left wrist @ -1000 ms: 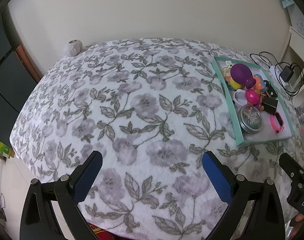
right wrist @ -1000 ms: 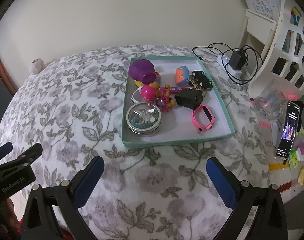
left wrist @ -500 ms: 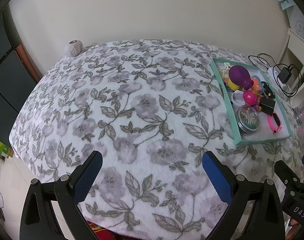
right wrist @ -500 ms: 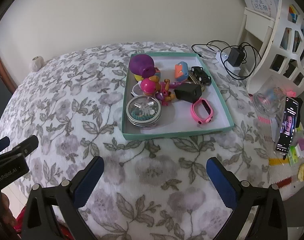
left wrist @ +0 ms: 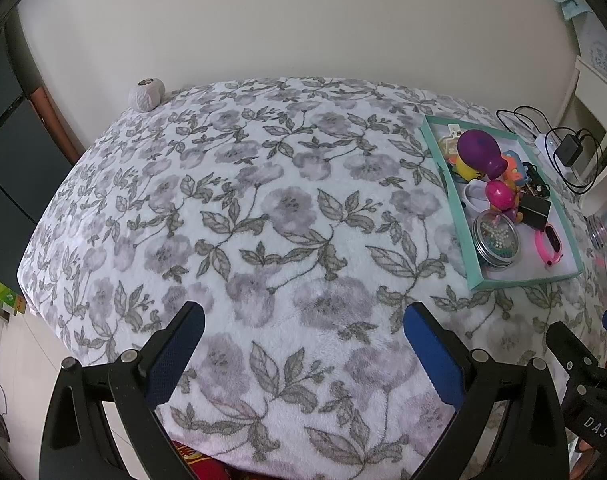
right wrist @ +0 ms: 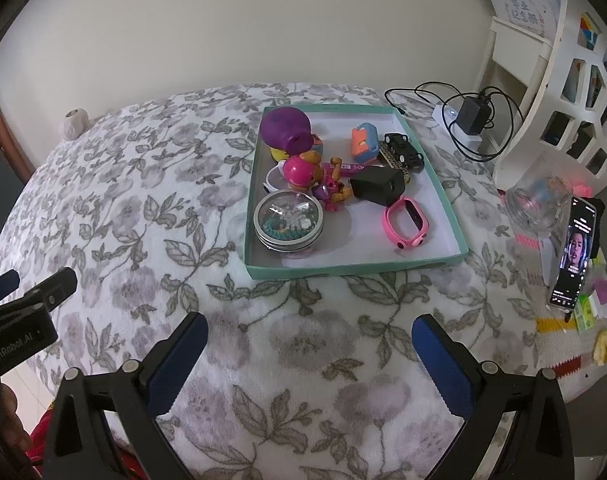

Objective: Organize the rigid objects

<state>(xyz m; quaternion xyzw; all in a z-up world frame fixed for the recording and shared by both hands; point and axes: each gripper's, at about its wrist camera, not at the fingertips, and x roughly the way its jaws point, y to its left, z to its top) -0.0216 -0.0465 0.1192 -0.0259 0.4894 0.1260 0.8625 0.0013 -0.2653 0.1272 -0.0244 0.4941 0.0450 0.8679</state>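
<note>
— Two pairs of tongs, both spread wide and holding nothing: the left tongs (left wrist: 303,332) hang over bare floral blanket (left wrist: 263,208), the right tongs (right wrist: 309,334) face the teal tray (right wrist: 355,270).

— Why is everything in the tray?

— It gathers the rigid bits in one place, I'd guess: purple toy (right wrist: 285,128), round tin (right wrist: 288,222), black charger (right wrist: 377,186), pink watch (right wrist: 406,226), toy car (right wrist: 401,150).

— Obstacles?

— The items crowd and touch at the far end. A phone (right wrist: 575,252), a clear jar (right wrist: 539,204) and cables (right wrist: 463,120) sit right of the tray.

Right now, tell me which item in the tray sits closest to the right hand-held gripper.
The round tin with the clear lid, at the tray's near left corner; the pink watch lies slightly farther back.
</note>
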